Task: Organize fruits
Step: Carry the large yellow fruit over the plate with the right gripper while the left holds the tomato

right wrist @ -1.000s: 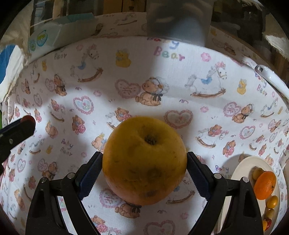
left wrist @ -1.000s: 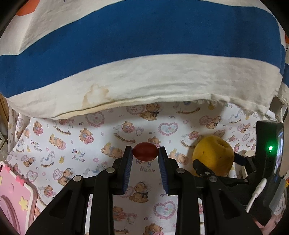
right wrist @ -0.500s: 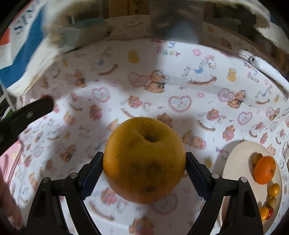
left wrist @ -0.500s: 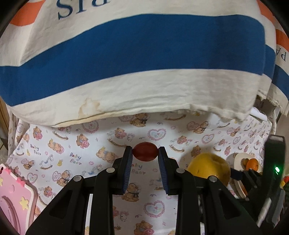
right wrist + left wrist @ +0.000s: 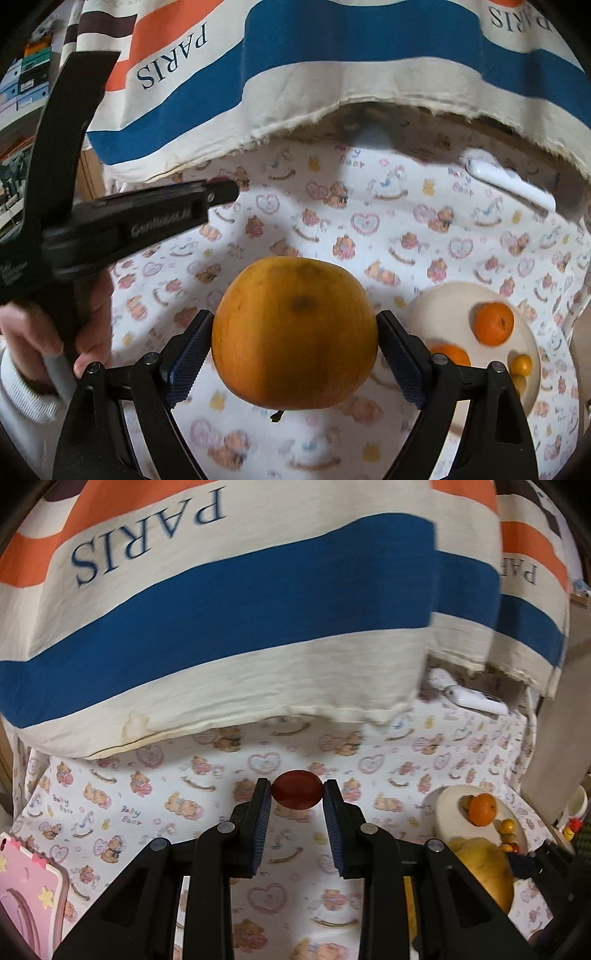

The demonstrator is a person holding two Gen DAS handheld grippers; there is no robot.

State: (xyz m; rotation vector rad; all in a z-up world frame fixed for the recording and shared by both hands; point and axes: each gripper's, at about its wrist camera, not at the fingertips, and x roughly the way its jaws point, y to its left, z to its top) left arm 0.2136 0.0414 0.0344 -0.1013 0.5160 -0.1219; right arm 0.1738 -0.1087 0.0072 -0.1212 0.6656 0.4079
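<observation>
My left gripper [image 5: 296, 794] is shut on a small dark red fruit [image 5: 296, 789] and holds it above the bear-print cloth. My right gripper [image 5: 295, 332] is shut on a large yellow-orange fruit [image 5: 295, 332], also held above the cloth; this fruit shows at the lower right of the left wrist view [image 5: 487, 867]. A cream plate [image 5: 436, 306] lies to the right with an orange [image 5: 494, 322], a second orange [image 5: 448, 355] and small yellow fruits [image 5: 521, 363]. The plate also shows in the left wrist view [image 5: 448, 801]. The left gripper's body [image 5: 122, 225] shows at the left.
A striped cream, blue and orange "PARIS" cloth [image 5: 240, 609] hangs over the back of the surface. A white device [image 5: 509, 182] lies at the back right. A pink board [image 5: 26, 897] sits at the near left. Shelves with boxes [image 5: 26, 74] stand far left.
Both grippers have pulled back and tilted, keeping their fruits. The striped cloth now fills more of both views, and the plate has come into the left wrist view.
</observation>
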